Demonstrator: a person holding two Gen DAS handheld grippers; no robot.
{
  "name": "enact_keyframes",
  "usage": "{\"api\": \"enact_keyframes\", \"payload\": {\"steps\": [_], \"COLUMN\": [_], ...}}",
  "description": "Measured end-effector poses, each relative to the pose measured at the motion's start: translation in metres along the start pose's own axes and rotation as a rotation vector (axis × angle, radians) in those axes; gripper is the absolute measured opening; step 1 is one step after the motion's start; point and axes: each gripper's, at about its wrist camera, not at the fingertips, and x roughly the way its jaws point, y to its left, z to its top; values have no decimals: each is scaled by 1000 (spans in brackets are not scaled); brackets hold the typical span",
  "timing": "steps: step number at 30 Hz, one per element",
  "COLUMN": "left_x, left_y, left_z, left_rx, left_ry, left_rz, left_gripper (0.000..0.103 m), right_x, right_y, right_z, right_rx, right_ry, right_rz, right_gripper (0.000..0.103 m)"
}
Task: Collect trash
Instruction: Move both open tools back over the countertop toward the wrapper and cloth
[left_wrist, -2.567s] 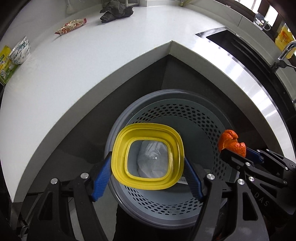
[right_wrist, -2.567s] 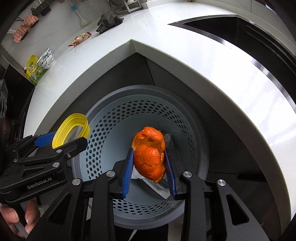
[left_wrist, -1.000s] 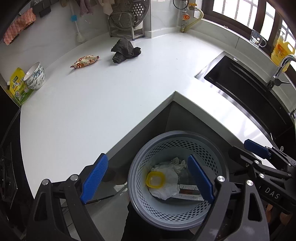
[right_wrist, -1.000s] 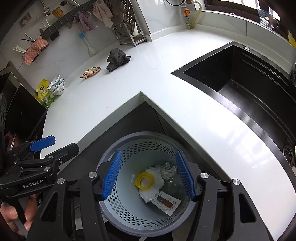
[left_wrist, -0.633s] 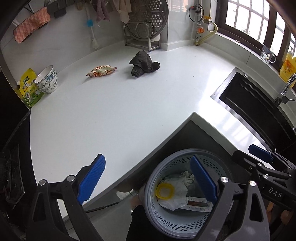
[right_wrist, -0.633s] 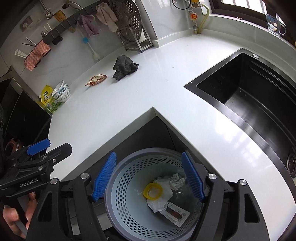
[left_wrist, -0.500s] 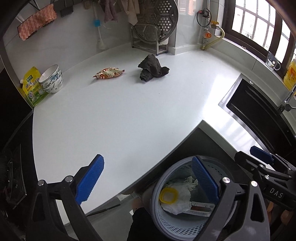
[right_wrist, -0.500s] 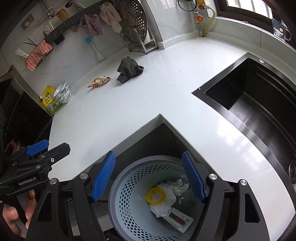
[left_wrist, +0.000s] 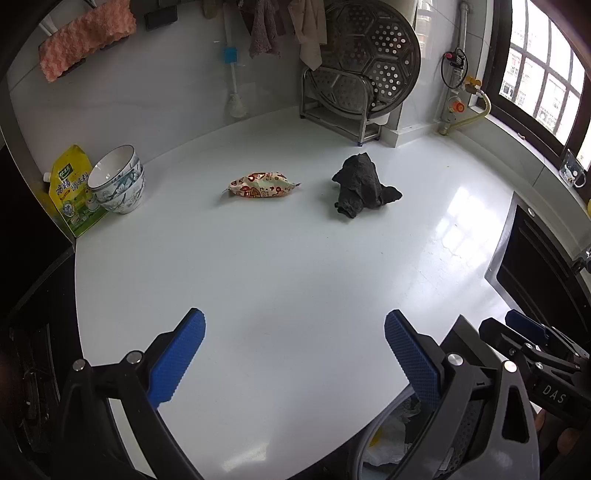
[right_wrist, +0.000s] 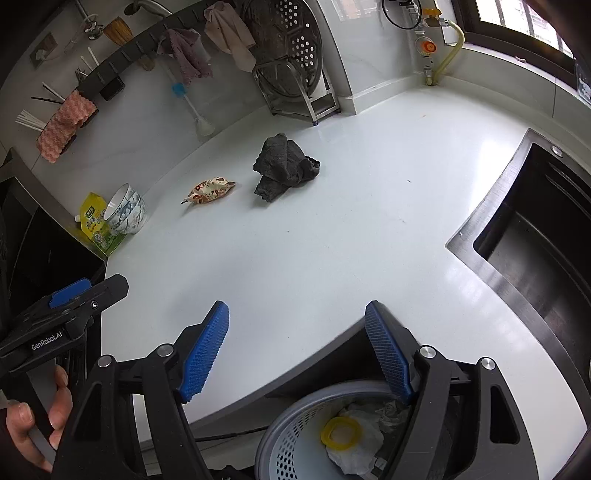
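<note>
The left hand-held gripper (left_wrist: 293, 354) hangs over the white table (left_wrist: 295, 266) with its blue pads spread wide apart and nothing but bare tabletop between them. The right hand-held gripper (right_wrist: 297, 349) stands with its jaws apart too, less widely, and empty; through its gap show the table's inner corner edge and the dark space below it. Ahead of both, well apart from the fingertips, a printed snack wrapper (left_wrist: 262, 188) lies flat on the table, a little left of the left hand-held gripper's centre line. Just right of the wrapper, near but not touching it, sits a crumpled dark grey cloth (left_wrist: 360, 188). Farther left, at the table's edge, stacked patterned bowls (left_wrist: 118, 182) stand against a yellow-green pouch (left_wrist: 70, 192). Behind the cloth, by the wall, is a metal rack holding a perforated steamer tray (left_wrist: 364, 62). To the right of the right hand-held gripper lies the black sink (right_wrist: 535, 236). Below and just under its right finger sits the grey perforated trash bin (right_wrist: 288, 443), beneath the table's edge, holding a yellow ring-shaped lid (right_wrist: 341, 432) on crumpled white paper (right_wrist: 356, 448). At the lower left of the right wrist view a person's hand (right_wrist: 37, 421) grips the left tool's handle.
</note>
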Motion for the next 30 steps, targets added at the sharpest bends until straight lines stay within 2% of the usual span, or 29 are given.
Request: {"api": "enact_keyframes", "payload": {"steps": [13,18,23,30], "left_x": [71,91,114,139], "left_y": [60,73,81,87], "left_z": [43,62,82,107], "left_rx": [-4,16,52,99], "left_ry": [54,42,40,6], "left_rz": [15,13,-29,-52], "left_gripper": [97,97,96,96], "right_x": [65,83,104,134], "right_y": [31,37,38,43], "right_z": [40,60,85,120], "right_rx": [36,48,62,55], "right_ry": [16,-1,-34,-49], "right_rz": [-35,-47,-76,-106], "right_gripper": [73,73,73,73]}}
